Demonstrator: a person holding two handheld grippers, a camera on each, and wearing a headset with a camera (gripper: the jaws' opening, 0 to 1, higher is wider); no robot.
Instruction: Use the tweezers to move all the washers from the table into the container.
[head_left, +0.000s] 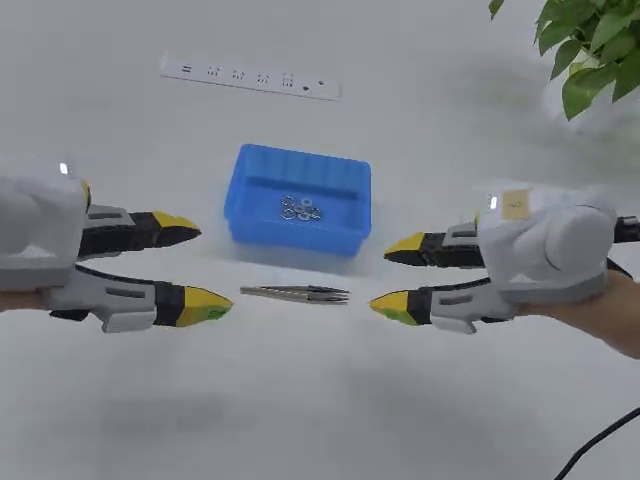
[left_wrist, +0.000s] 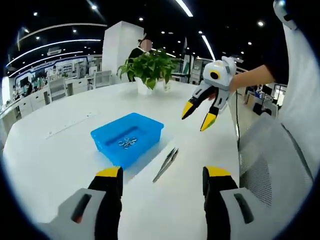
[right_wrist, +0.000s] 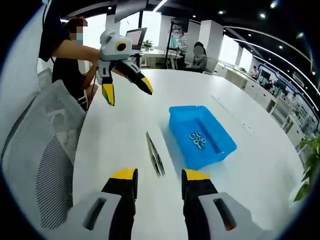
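Observation:
A blue container (head_left: 298, 199) stands mid-table with several metal washers (head_left: 300, 209) lying inside it. The container (left_wrist: 127, 137) and its washers (left_wrist: 128, 142) show in the left gripper view, and the container (right_wrist: 201, 135) with washers (right_wrist: 197, 139) in the right gripper view. Metal tweezers (head_left: 295, 293) lie flat on the table just in front of the container, seen too as tweezers (left_wrist: 166, 163) and tweezers (right_wrist: 154, 153). My left gripper (head_left: 208, 269) is open to the left of the tweezers, holding nothing. My right gripper (head_left: 392, 277) is open to their right, also holding nothing.
A white power strip (head_left: 250, 77) lies at the far side of the white table (head_left: 320, 400). A potted plant (head_left: 585, 50) stands at the far right. A black cable (head_left: 600, 440) runs at the near right. A mesh chair (right_wrist: 40, 160) sits beside the table.

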